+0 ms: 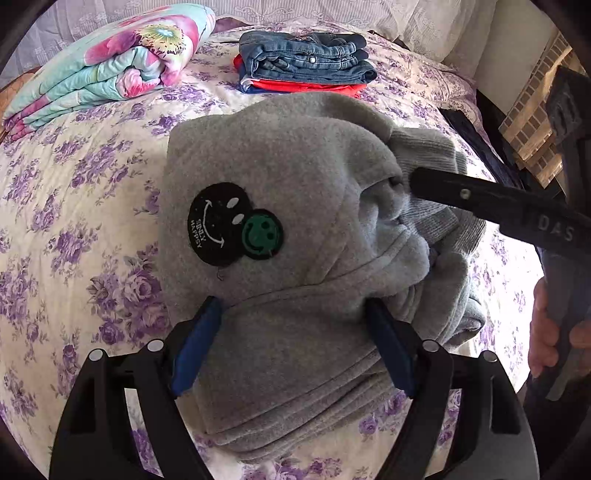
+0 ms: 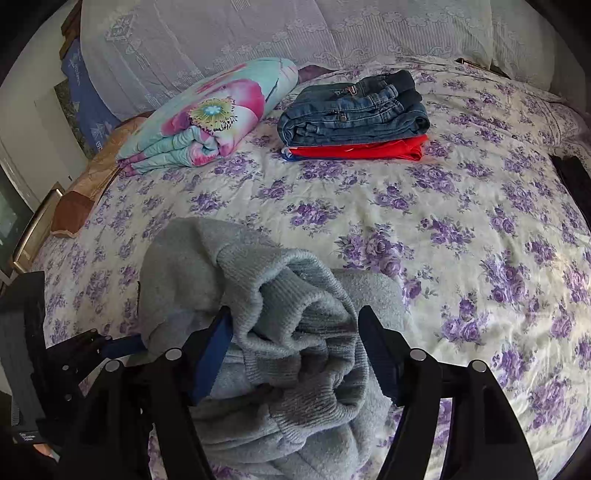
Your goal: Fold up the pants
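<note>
Grey fleece pants [image 1: 280, 155] with a black and green smiley patch [image 1: 232, 225] lie folded in a thick bundle on the floral bedspread [image 1: 74, 184]. My left gripper [image 1: 295, 325] is open, its blue-padded fingers [image 1: 195, 354] straddling the near edge of the bundle. In the right wrist view my right gripper [image 2: 293, 328] is open around the bunched ribbed cuff end of the pants [image 2: 295, 295]. The right gripper's finger shows in the left wrist view [image 1: 480, 199] touching the pants' right side.
A stack of folded jeans [image 1: 306, 59] over red clothing [image 1: 314, 86] lies at the far side of the bed. A folded floral quilt [image 1: 110, 66] lies to its left. Pillows [image 2: 258, 33] line the headboard. A dark garment [image 1: 480, 147] lies at the right edge.
</note>
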A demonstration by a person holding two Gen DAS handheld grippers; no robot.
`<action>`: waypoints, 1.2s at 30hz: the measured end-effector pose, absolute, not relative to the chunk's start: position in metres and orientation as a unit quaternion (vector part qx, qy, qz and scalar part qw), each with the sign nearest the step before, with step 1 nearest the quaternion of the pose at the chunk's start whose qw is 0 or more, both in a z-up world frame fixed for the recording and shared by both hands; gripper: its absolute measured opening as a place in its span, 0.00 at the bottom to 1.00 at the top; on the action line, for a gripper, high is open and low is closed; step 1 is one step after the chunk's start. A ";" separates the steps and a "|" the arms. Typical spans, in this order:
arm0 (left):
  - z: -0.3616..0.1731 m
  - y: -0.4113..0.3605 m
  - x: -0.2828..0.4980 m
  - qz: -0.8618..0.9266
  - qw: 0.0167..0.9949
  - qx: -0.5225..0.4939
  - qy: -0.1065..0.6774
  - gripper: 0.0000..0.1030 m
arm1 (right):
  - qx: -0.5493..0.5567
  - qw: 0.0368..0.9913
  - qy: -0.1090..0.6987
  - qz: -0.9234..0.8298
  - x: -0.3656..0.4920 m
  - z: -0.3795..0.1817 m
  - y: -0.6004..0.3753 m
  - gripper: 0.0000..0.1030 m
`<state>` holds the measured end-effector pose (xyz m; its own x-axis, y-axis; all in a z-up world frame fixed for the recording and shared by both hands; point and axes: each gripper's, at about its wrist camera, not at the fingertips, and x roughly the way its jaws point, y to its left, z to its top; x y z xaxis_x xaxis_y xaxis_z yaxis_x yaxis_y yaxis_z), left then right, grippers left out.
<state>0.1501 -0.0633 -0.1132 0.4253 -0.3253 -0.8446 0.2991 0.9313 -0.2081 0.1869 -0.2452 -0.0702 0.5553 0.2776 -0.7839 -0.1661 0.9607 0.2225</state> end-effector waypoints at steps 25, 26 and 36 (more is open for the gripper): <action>-0.127 -0.117 0.112 -0.241 0.833 0.053 0.495 0.81 | 0.089 0.890 0.445 0.055 0.176 -0.037 -0.294 0.57; -0.126 -0.121 0.106 -0.236 0.840 0.066 0.484 0.81 | 0.070 0.895 0.432 0.082 0.176 -0.024 -0.282 0.57; -0.098 -0.082 0.093 -0.239 0.851 0.025 0.466 0.75 | -0.075 0.818 0.520 0.234 0.278 -0.044 -0.120 0.61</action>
